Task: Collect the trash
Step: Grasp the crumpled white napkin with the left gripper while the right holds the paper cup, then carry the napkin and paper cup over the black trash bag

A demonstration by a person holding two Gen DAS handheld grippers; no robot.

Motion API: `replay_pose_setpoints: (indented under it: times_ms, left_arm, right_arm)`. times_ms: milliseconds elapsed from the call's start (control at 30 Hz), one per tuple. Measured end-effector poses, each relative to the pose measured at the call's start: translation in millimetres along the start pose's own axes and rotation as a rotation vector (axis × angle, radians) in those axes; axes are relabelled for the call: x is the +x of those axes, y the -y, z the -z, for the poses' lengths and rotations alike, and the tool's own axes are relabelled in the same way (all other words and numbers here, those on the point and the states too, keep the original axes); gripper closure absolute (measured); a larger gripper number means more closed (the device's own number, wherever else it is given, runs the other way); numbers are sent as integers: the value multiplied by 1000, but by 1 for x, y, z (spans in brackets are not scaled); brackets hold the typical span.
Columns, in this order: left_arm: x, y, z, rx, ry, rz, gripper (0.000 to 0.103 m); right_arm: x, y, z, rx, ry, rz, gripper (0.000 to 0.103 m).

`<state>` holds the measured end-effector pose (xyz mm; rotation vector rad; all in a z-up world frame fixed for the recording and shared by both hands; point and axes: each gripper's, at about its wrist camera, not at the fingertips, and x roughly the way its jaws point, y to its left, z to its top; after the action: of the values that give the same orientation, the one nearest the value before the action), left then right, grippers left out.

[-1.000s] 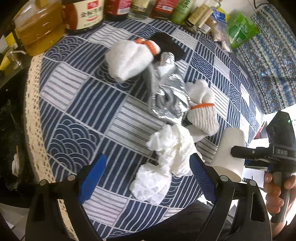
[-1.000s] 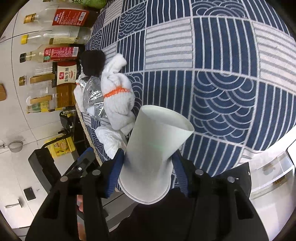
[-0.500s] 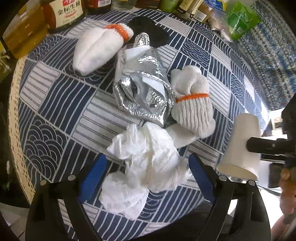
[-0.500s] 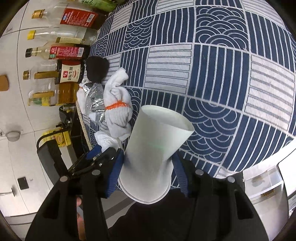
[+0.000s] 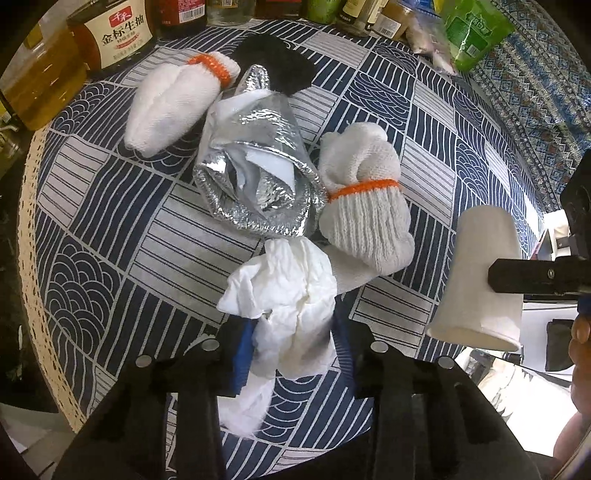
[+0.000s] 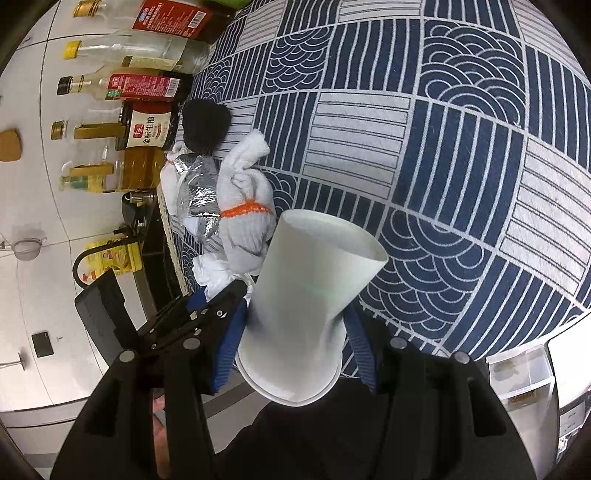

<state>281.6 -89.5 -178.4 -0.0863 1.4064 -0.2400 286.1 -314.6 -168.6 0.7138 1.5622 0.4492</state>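
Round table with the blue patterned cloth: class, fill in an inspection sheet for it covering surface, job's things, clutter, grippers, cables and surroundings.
Surface: blue patterned tablecloth, lace edge.
Job's things: crumpled tissue; silver foil wrapper; paper cup.
Clutter: two white knit gloves beside the wrapper; a black item behind it.
Grippers: left gripper has just closed on the tissue; right gripper holds the cup.
Cables: nothing seen.
Surroundings: sauce and oil bottles at the far edge; green packet.
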Motion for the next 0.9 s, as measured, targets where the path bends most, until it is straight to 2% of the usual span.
replay_pose_setpoints:
  times_ms: [433,900]
  left_arm:
    - [-28,-23,9,-32,48,29,69]
    - [-60,-101,31,-106,82,25,69]
  right_arm:
    - [15,-30,8,-51,-20,21,49]
    - [71,-92,19,-131,-79,74,49]
